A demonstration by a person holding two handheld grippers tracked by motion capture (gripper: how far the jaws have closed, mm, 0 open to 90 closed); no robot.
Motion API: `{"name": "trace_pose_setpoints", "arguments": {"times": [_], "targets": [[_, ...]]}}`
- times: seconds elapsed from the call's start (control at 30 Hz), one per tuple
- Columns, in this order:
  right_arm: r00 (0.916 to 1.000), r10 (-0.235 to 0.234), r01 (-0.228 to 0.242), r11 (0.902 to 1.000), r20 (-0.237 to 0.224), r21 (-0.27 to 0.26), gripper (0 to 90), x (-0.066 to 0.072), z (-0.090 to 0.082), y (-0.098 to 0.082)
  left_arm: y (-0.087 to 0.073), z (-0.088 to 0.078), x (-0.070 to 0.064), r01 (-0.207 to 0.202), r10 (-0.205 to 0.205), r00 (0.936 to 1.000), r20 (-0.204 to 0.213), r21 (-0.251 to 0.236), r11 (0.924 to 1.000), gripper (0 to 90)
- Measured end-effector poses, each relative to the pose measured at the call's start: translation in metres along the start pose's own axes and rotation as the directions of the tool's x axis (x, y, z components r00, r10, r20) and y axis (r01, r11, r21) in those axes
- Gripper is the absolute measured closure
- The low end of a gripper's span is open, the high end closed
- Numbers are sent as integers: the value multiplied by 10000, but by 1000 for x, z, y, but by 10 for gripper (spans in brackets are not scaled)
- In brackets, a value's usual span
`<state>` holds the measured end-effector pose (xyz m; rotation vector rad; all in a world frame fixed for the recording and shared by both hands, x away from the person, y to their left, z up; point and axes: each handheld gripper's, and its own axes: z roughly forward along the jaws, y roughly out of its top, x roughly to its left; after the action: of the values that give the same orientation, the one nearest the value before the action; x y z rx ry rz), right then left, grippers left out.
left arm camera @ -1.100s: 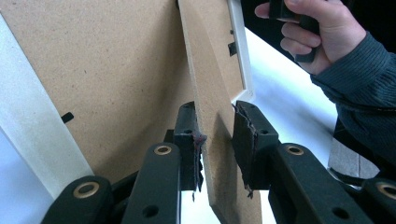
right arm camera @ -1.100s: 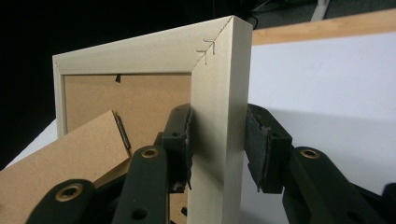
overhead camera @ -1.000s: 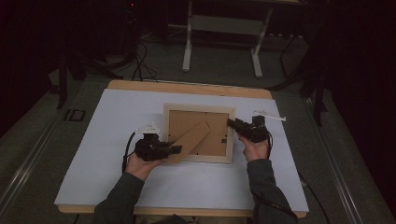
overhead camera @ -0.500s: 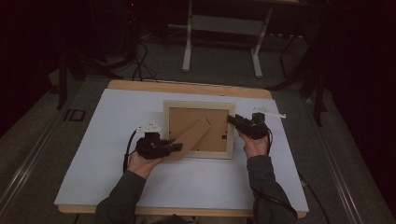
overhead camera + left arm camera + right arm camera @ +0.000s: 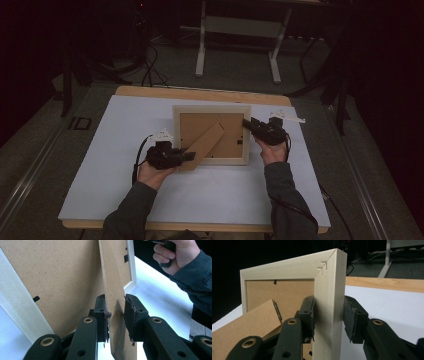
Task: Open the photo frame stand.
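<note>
High view, near to far: left claw point(image 5: 187, 156) at lower centre, clamped on the cardboard easel leg point(image 5: 207, 144), swung out from the photo frame point(image 5: 212, 112) back. Right claw point(image 5: 248, 124) at centre right, pinching the frame's side rail. Frame propped up mid worktop point(image 5: 125, 115). Judged halfway: leg deployed, frame not yet standing free on it.

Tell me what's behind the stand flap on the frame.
Behind the stand is the brown backing board in the frame, with a small black clip. The board's strip under the stand is covered.
</note>
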<state>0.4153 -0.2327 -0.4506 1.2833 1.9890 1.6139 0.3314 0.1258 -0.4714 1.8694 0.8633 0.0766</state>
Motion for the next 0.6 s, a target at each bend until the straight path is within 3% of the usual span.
{"name": "trace_pose_setpoints", "arguments": {"times": [0.3,0.6], "targets": [[9999,-152,151,9996,-30,-237,629,-3,-7,-12,0,4,-4,-216,209,9996,212,326,9992,740],[9990,-439,437,9986,-41,-306,629,-2,-11,-14,2,8,-6,-150,122,9979,633,439,9989,685]]}}
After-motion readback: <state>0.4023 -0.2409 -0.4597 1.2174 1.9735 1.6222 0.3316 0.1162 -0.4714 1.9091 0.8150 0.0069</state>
